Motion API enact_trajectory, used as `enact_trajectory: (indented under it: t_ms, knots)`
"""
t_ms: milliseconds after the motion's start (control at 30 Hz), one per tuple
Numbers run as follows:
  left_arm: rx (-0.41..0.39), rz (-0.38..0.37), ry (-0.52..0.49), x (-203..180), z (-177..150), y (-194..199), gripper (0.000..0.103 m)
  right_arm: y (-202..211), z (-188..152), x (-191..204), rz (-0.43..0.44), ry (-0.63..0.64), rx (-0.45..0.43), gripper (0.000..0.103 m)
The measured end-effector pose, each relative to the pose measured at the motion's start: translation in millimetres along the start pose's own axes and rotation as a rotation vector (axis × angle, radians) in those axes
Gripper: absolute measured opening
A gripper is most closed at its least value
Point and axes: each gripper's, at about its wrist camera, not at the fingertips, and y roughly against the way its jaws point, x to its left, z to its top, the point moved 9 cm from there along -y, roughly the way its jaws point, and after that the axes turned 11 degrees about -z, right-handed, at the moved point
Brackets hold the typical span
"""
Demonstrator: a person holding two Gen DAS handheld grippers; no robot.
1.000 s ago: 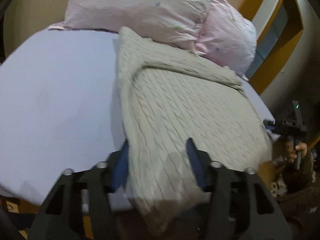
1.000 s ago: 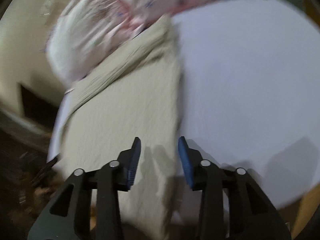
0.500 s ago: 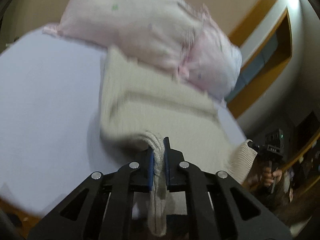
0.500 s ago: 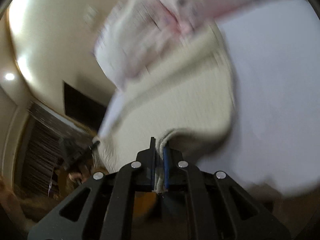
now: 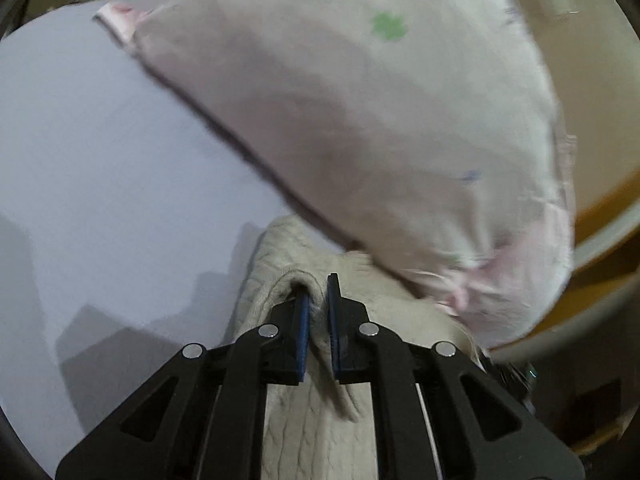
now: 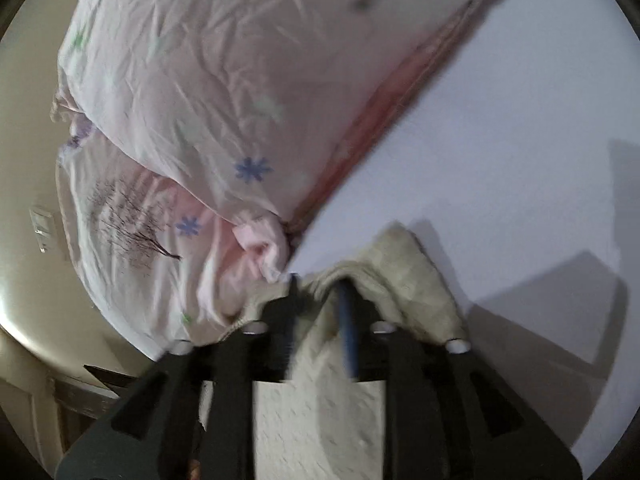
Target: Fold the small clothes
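Observation:
A beige cable-knit sweater [image 5: 320,432] lies on the pale lilac bed sheet [image 5: 100,184], folded up toward the pillows. My left gripper [image 5: 317,292] is shut on a fold of its edge, right under the pink pillow [image 5: 360,120]. In the right wrist view the same sweater [image 6: 320,420] bunches around my right gripper [image 6: 318,286]. Its jaws stand slightly parted with the knit between them, and the blue pad [image 6: 347,328] shows.
Two pink-white patterned pillows [image 6: 208,92] are stacked at the head of the bed, close ahead of both grippers. The lilac sheet [image 6: 500,160] spreads to the right. A beige wall and wooden bed frame [image 5: 592,216] lie behind.
Both grippers closed on the sweater's near edge, lifted it and carried it forward to the pillows, folding the sweater over itself. The right jaws now look slightly wider than half a second ago.

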Motion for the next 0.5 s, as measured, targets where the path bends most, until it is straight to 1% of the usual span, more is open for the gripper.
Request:
enact_trajectory:
  t_ms: [33,100,133,200,233,300,333,367,433,500]
  knots:
    - [-0.007,-0.018,-0.02,-5,-1,10,0.027,2,4,5,0.006,0.012,-0.013,0.052]
    - [-0.061,0.006,-0.059,-9,1,32,0.083,10,11,14,0.004,0.049,-0.08,0.077]
    - [-0.075,0.01,-0.092,-12,0,43,0.088,14,12,18,0.01,0.072,-0.1,0.081]
    - [-0.039,0.018,-0.139,-16,-6,50,0.088,21,9,25,0.026,0.129,-0.102,0.084]
    - [-0.006,0.039,-0.154,-13,-13,52,0.088,22,7,28,0.024,0.148,-0.096,0.084]
    - [0.064,0.064,-0.164,-7,-25,49,0.088,21,-3,32,0.017,0.178,-0.068,0.084]
    - [0.114,0.09,-0.167,0,-35,44,0.087,22,-7,31,0.019,0.182,-0.052,0.085]
    - [0.135,0.102,-0.168,4,-41,39,0.086,23,-11,31,0.024,0.184,-0.036,0.085]
    - [0.188,0.124,-0.165,11,-54,30,0.081,26,-18,30,0.034,0.195,-0.018,0.085]
    - [0.196,0.135,-0.206,8,-60,25,0.078,32,-30,32,0.038,0.217,-0.006,0.085]
